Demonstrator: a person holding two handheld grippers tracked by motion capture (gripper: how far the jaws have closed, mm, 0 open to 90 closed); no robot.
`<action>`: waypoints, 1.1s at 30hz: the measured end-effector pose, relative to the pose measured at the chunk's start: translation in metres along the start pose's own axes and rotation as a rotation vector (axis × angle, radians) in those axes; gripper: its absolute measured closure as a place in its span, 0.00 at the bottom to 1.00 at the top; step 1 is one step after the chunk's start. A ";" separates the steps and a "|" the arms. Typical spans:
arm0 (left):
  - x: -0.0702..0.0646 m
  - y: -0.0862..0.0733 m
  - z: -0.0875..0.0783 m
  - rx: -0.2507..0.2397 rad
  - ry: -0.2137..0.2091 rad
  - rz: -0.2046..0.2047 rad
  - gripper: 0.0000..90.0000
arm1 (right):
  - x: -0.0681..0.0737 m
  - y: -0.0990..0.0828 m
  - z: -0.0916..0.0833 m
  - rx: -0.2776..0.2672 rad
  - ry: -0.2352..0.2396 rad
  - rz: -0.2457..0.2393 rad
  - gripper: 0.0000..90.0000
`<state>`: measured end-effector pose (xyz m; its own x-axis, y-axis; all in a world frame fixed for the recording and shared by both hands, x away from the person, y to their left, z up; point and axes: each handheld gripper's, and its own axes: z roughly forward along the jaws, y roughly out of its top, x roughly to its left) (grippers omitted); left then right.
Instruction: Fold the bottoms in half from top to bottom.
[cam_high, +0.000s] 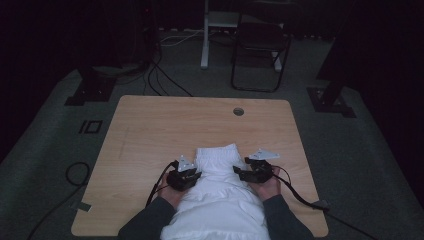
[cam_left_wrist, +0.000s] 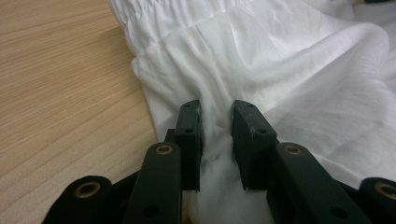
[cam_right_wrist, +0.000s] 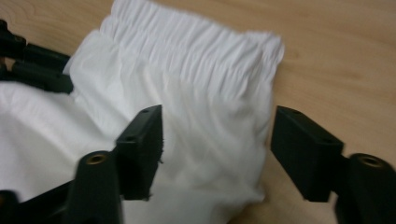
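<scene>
A white garment (cam_high: 220, 195) with a gathered elastic waistband (cam_high: 216, 152) lies on the wooden table (cam_high: 150, 125), its waistband pointing away from the person and its lower part hanging over the near edge. My left gripper (cam_high: 196, 175) is at the garment's left side. In the left gripper view it (cam_left_wrist: 217, 116) is shut on a pinched fold of the white cloth (cam_left_wrist: 280, 60). My right gripper (cam_high: 240, 172) is at the garment's right side. Its jaws (cam_right_wrist: 217, 126) stand wide open over the cloth's edge (cam_right_wrist: 187, 93), with the pads off the fabric.
The tabletop has a round cable hole (cam_high: 238, 111) near its far edge, and bare wood lies beyond and beside the garment. A black folding chair (cam_high: 260, 50) and a white post (cam_high: 204, 35) stand behind the table. Cables (cam_high: 75, 175) lie on the grey floor.
</scene>
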<state>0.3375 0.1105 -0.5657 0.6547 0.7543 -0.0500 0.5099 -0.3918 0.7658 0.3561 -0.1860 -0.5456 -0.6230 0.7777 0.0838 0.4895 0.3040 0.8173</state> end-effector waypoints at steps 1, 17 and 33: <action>0.000 0.000 0.000 0.000 0.001 -0.001 0.81 | -0.001 0.003 0.001 0.003 0.004 -0.011 0.32; 0.003 0.004 0.001 0.014 -0.017 -0.012 0.71 | -0.017 0.022 0.055 0.143 0.029 -0.106 0.61; 0.028 0.047 0.043 0.055 0.011 -0.092 0.21 | -0.018 0.022 0.055 0.142 0.044 -0.065 0.85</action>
<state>0.4035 0.0905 -0.5589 0.5980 0.7938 -0.1111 0.5977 -0.3492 0.7217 0.4115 -0.1634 -0.5603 -0.6805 0.7302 0.0610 0.5268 0.4297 0.7334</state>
